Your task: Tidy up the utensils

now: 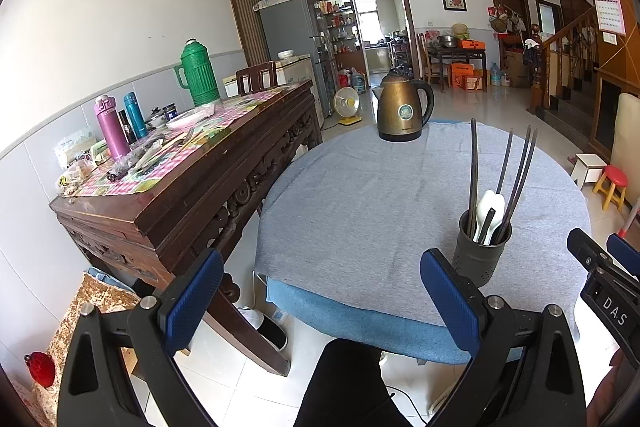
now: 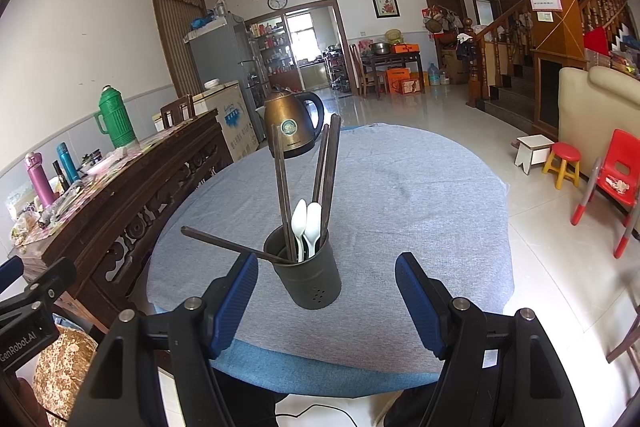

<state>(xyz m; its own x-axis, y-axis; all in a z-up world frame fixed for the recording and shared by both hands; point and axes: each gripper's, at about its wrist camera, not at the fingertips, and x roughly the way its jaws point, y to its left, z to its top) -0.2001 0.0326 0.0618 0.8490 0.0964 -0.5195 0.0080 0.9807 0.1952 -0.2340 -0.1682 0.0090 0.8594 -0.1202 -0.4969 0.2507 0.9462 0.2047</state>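
A dark grey utensil holder [image 2: 306,277] stands near the front edge of the round table [image 2: 400,207] with the grey cloth. It holds several dark chopsticks [image 2: 330,167] and two white spoons [image 2: 306,225]; one chopstick [image 2: 224,245] leans far left. The holder also shows in the left wrist view [image 1: 478,253]. My right gripper [image 2: 326,297] is open and empty, its pads on either side of the holder, just short of it. My left gripper [image 1: 322,301] is open and empty, left of the holder over the table's front edge.
A bronze electric kettle [image 1: 404,111] stands at the table's far edge. A carved wooden sideboard [image 1: 192,187] with bottles and a green thermos [image 1: 198,73] stands to the left. Small stools [image 2: 562,163] and a red chair [image 2: 612,179] are on the right.
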